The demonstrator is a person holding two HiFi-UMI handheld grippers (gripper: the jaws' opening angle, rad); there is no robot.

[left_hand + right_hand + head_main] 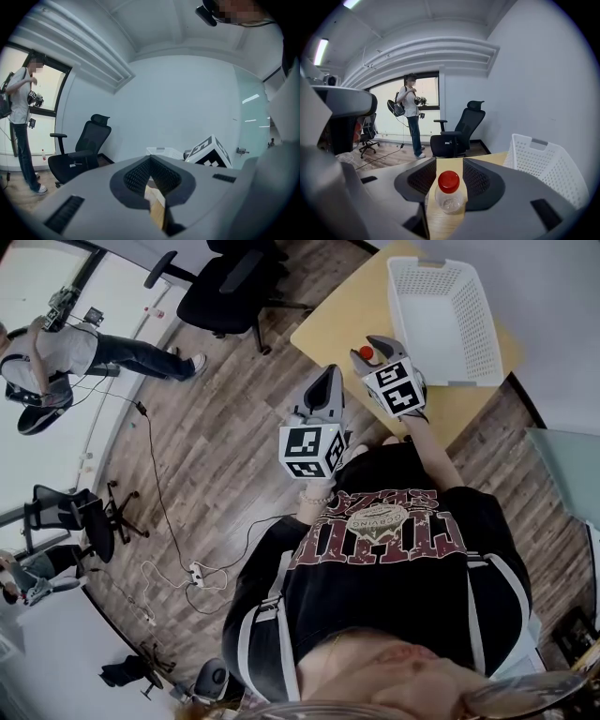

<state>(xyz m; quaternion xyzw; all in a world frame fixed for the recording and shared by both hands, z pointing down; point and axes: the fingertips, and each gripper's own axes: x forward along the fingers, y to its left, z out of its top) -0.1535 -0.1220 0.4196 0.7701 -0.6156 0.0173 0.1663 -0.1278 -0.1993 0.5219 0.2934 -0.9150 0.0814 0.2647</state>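
The right tool (446, 162) is pinching a red-capped bottle (449, 197) beside the basket (543, 171), the head view showing only its cap, while the left tool (151, 159) is sitting pressed together.

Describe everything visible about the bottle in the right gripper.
The bottle is small, rounded, clear plastic by its look, seemingly empty, with a red cap on top. It stands upright between the right gripper's fingers, which press its sides, above the tan table; whether its base touches the tabletop is unclear.

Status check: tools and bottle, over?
Left tool shut, empty. Right tool shut on red-capped bottle, over the table. White basket close by, nothing between.
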